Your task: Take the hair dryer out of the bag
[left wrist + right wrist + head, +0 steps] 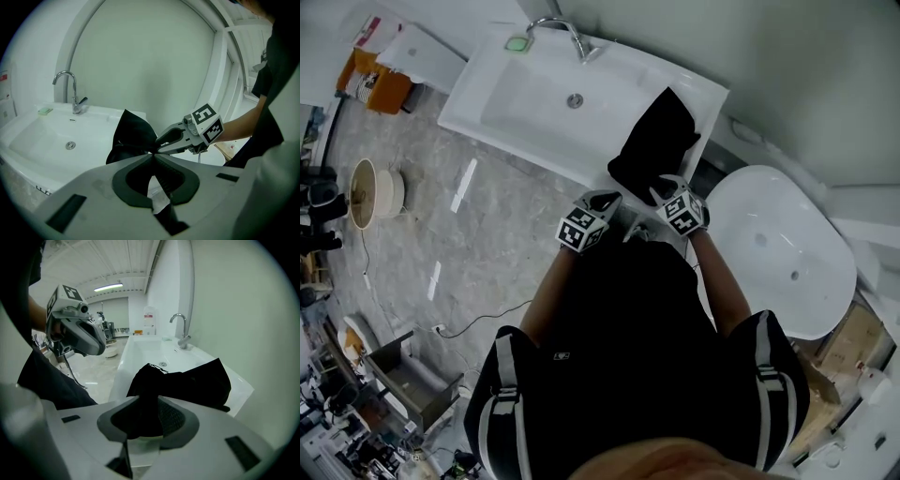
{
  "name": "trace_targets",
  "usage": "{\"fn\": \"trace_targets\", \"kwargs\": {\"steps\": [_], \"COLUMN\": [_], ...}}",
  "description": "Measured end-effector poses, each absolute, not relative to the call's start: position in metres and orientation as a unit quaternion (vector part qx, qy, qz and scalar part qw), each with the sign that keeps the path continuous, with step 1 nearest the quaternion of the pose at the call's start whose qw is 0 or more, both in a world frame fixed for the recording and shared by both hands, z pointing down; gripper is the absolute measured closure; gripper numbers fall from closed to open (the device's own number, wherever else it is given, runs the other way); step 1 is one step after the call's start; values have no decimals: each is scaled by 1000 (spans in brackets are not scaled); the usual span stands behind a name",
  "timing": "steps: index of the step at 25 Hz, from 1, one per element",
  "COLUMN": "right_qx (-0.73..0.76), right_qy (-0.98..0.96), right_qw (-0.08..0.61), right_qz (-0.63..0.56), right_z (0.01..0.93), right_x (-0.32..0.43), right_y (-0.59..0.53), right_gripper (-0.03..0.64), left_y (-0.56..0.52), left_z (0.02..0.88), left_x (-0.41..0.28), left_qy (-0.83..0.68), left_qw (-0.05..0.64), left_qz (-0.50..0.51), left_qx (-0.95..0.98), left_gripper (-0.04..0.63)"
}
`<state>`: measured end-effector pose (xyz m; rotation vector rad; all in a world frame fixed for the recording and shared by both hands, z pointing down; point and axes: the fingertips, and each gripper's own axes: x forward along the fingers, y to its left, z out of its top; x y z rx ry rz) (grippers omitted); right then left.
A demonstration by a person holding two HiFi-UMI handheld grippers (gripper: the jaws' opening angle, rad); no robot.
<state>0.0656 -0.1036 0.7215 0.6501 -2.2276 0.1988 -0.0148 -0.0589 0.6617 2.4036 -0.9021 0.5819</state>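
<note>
A limp black bag (pixel 656 141) lies on the right end of the white sink counter (pixel 487 80); it also shows as a bag (pixel 133 136) ahead of the left jaws and a bag (pixel 187 380) ahead of the right ones. No hair dryer shows in any view. My right gripper (pixel 661 187) (pixel 146 401) is open, and the bag's near corner lies between its fingers. Over the counter's front edge, my left gripper (pixel 607 199) (pixel 153 153) is shut, its tips just short of the bag's near edge. From the right gripper view, the left gripper (pixel 101 348) stands apart from the cloth.
A chrome faucet (pixel 567 33) and a green soap (pixel 517 43) stand at the back of the basin. A white oval tub (pixel 787 253) sits to the right of the counter. On the grey floor to the left are a cable (pixel 478 323), an orange box (pixel 370 84) and a round stool (pixel 375 192).
</note>
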Motion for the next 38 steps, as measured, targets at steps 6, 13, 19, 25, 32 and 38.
{"fn": "trace_targets", "kwargs": {"steps": [6,13,19,25,32,38], "right_qx": [242,291,309,319,332,342], "right_qy": [-865,-877,-872,-874,-874,-869], "right_qw": [434,305,264,240,202,195], "right_qz": [70,230,274,278,292,300], "right_z": [741,706,687,675,660,657], "right_x": [65,81,93,88,91,91], "right_y": [-108,-140,-150,-155,-161,-164], "right_gripper": [507,543,543,543,543,543], "left_y": [-60,-65,-86,-118,-148,-172], "left_z": [665,687,695,712,726,735], "left_x": [-9,13,38,42,55,67], "left_qy": [-324,-291,-276,-298,-290,-285], "left_qw": [255,252,268,286,287,262], "left_qz": [218,252,254,267,286,311], "left_qx": [884,888,887,871,867,868], "left_gripper": [577,577,577,569,468,401]}}
